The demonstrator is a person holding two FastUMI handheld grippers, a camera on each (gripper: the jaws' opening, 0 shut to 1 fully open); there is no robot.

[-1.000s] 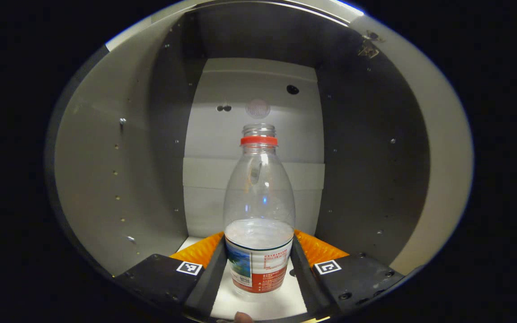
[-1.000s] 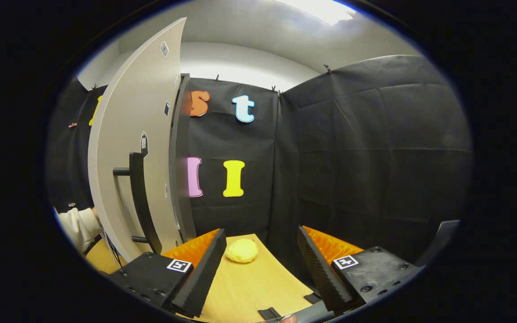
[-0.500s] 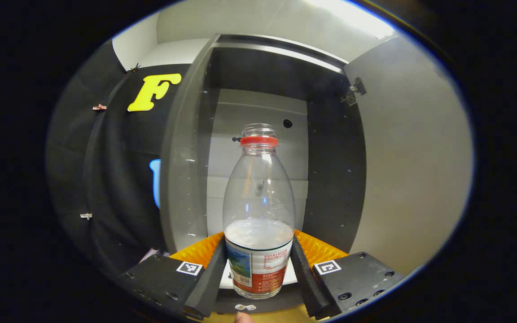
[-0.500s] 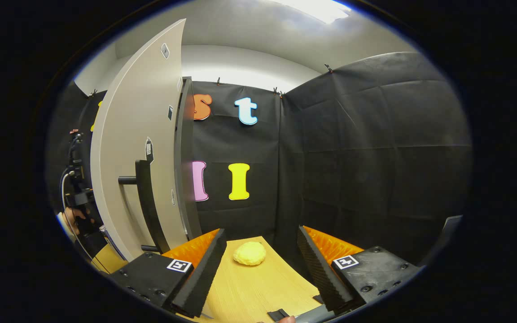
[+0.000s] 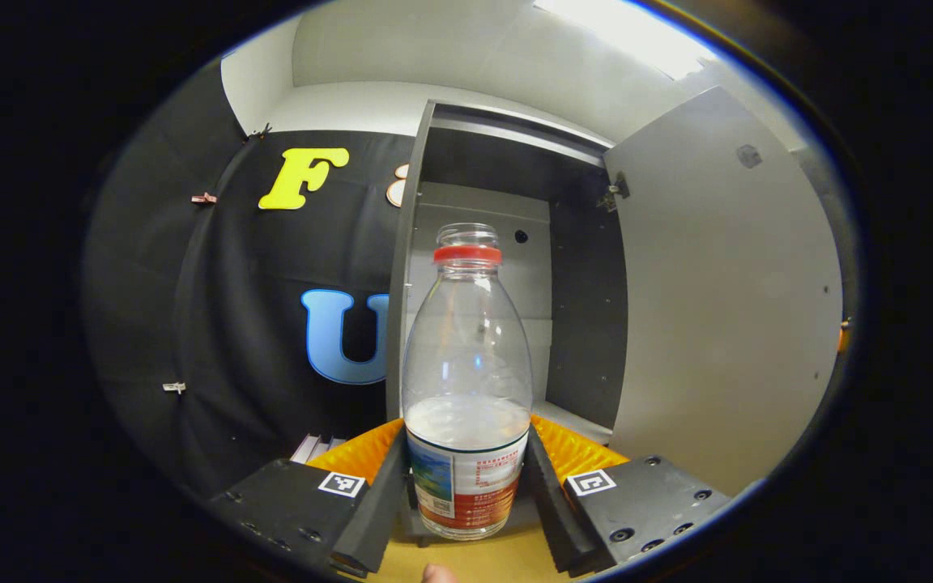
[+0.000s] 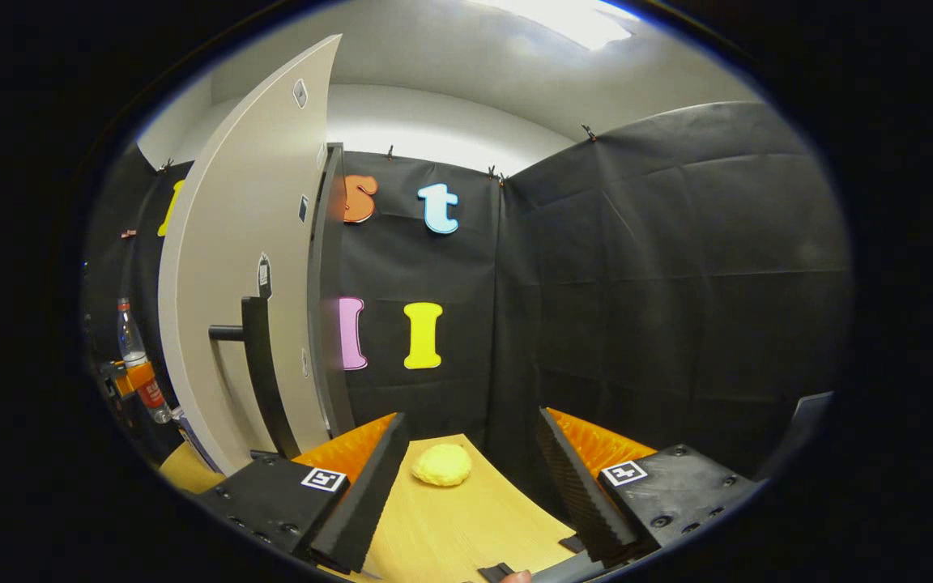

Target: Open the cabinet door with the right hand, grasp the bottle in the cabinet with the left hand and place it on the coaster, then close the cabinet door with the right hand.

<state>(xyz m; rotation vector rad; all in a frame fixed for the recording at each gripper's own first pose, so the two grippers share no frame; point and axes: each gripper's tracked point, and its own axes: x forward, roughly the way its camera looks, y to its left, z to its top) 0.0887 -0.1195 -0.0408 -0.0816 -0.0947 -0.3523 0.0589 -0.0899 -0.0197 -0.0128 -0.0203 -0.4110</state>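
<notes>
A clear plastic bottle (image 5: 466,380) with a red neck ring and a red-and-white label stands upright between the fingers of my left gripper (image 5: 466,478), which is shut on its lower body. It hangs in front of the open grey cabinet (image 5: 507,210), outside the opening. The cabinet door (image 5: 726,308) stands swung open at the right. In the right gripper view the same door (image 6: 248,267) with its dark bar handle (image 6: 260,364) rises at the left, and the bottle (image 6: 138,364) shows far left beyond it. My right gripper (image 6: 470,478) is open over the wooden table, apart from the handle.
A yellow rounded object (image 6: 440,465) lies on the wooden table (image 6: 450,526) just ahead of the right gripper. Black cloth walls close the booth behind and to the right. A fingertip (image 5: 438,573) shows at the bottom of the left gripper view.
The left gripper has drawn back out of the cabinet with the bottle held; the cabinet interior has receded. In the right gripper view the bottle has come into sight left of the door.
</notes>
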